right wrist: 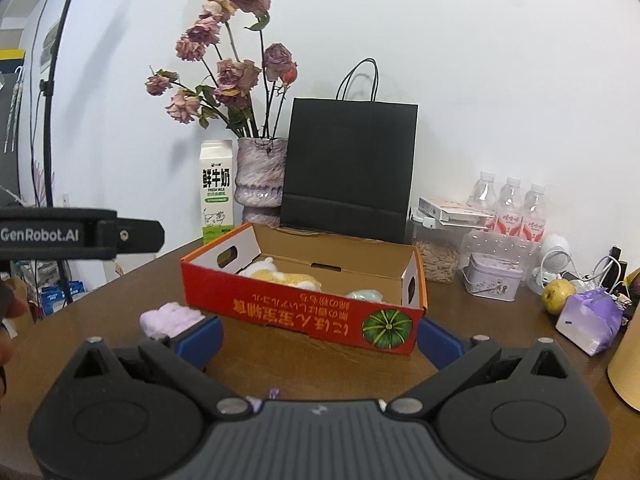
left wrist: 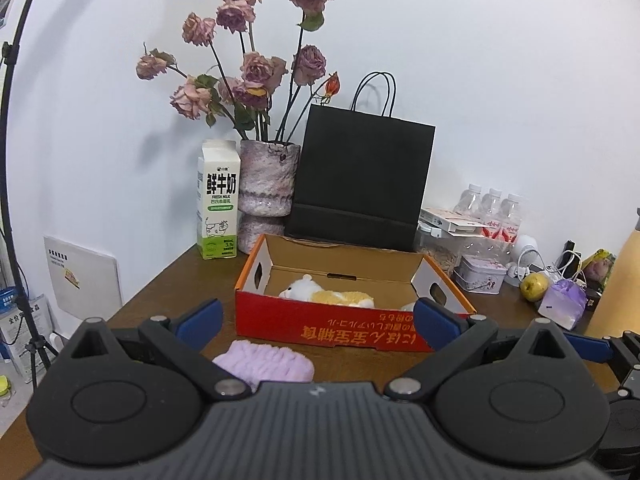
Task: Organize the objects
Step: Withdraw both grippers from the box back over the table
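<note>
On the bench (left wrist: 168, 280), my box (left wrist: 340, 324) already holds a plush (left wrist: 320, 294); the purple cloth (left wrist: 266, 364) lies outside. Left claw (left wrist: 318, 320) and right claw (right wrist: 320, 334) gape empty.

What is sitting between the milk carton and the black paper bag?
The vase of dried roses stands between the milk carton and the black paper bag, along the wall. Both wrist views show it.
</note>
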The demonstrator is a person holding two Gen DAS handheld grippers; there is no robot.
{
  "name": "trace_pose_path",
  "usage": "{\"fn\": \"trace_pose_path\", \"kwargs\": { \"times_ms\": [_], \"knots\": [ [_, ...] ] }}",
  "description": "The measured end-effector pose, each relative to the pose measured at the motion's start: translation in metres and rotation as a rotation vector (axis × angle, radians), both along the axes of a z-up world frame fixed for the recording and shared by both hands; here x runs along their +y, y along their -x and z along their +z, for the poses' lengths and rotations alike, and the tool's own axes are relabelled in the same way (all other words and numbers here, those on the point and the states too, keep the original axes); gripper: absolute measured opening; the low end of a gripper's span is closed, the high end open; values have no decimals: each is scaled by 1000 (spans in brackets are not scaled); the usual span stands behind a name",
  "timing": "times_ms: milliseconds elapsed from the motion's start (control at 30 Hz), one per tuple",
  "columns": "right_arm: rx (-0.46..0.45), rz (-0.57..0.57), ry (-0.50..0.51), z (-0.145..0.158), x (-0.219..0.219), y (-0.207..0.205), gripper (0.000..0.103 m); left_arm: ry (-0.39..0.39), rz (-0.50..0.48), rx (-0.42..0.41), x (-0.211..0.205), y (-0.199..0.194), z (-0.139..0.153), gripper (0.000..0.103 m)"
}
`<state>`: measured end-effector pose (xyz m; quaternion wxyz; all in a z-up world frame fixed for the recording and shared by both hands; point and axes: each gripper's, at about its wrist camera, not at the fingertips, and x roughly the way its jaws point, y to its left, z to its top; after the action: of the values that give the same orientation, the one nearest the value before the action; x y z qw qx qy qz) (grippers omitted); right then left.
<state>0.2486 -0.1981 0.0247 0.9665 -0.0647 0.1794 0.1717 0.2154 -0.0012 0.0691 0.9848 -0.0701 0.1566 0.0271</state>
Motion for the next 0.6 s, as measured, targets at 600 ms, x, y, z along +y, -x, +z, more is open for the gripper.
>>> {"fn": "trace_pose_path", "kwargs": {
  "times_ms": [600],
  "knots": [
    [101, -40, 18, -40, -28, 44, 103, -76, -4, 45, 16, 51, -33, 103]
  ]
}}
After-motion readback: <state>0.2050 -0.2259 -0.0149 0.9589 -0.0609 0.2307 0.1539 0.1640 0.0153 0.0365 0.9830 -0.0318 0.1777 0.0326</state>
